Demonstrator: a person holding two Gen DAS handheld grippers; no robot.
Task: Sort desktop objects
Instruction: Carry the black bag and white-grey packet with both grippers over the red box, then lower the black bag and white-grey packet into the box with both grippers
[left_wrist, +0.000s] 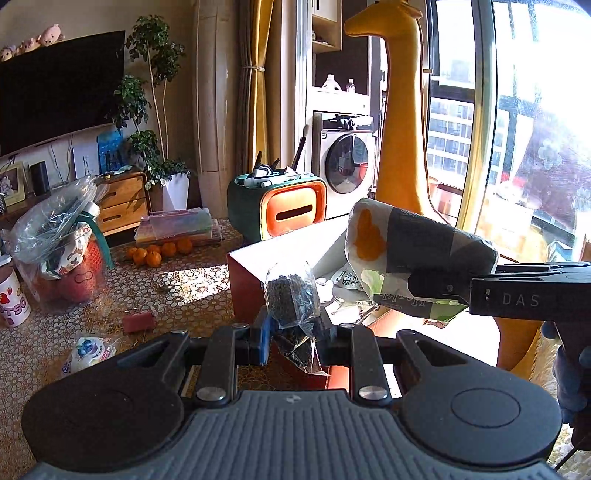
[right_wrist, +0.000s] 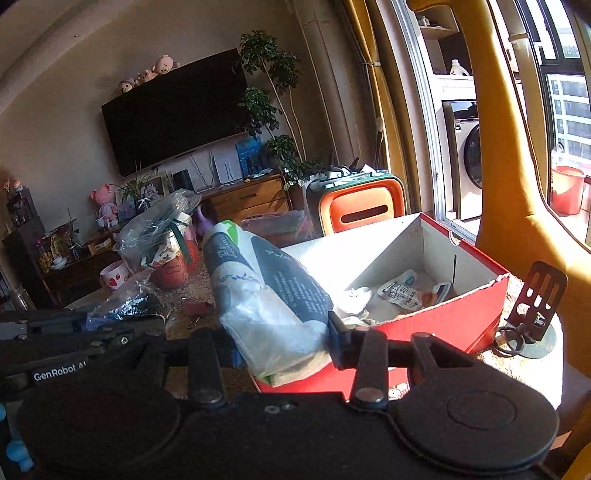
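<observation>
Pinching a small clear plastic bag of dark dried bits (left_wrist: 291, 295), the left claw (left_wrist: 293, 338) holds it upright just in front of the near wall of the red cardboard box with white inside (left_wrist: 243, 280). Beside it, the right claw (right_wrist: 288, 343) is clamped on a soft white, dark grey and green printed packet (right_wrist: 266, 291), which tilts up over the box's near corner. Inside the box lie a few small white sachets (right_wrist: 402, 291). On the patterned desk (left_wrist: 192, 284) to the left sit loose oranges (left_wrist: 155, 253), a flat dark red pouch (left_wrist: 138, 322) and a round white blueberry-printed packet (left_wrist: 88, 350). Behind the box stands a green and orange holder (left_wrist: 291, 206).
</observation>
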